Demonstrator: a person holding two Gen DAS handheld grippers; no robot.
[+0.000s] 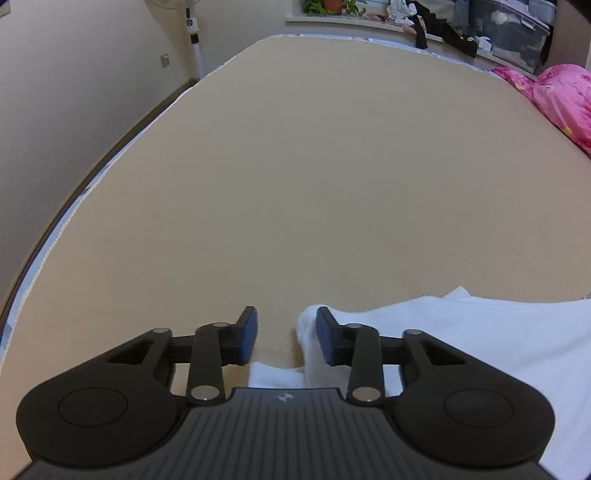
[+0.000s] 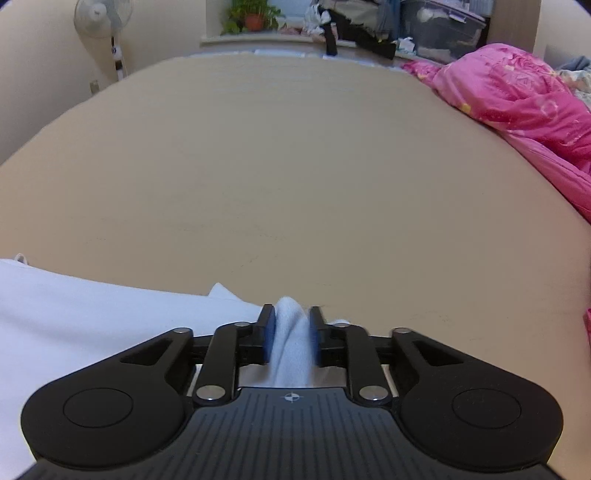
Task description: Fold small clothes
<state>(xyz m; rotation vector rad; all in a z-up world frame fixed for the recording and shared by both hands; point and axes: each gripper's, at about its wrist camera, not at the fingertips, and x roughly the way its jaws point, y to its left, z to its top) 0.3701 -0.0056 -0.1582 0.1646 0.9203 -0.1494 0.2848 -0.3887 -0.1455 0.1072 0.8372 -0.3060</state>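
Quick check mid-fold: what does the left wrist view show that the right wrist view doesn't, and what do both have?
Only the left wrist view: the left gripper, jaws apart, a rumpled edge of the white garment against its right-hand finger and bare bed between the pads; a wall socket.

Only the right wrist view: the right gripper with a bunched fold of white garment standing between its pads; the fan's head.

Both: the tan bed surface, pink quilt, potted plant, cluttered sill and storage bin.

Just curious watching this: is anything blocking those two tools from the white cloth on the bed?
Nothing visible. The white cloth lies at the left tool, and a fold of it sits between the right tool's pads.
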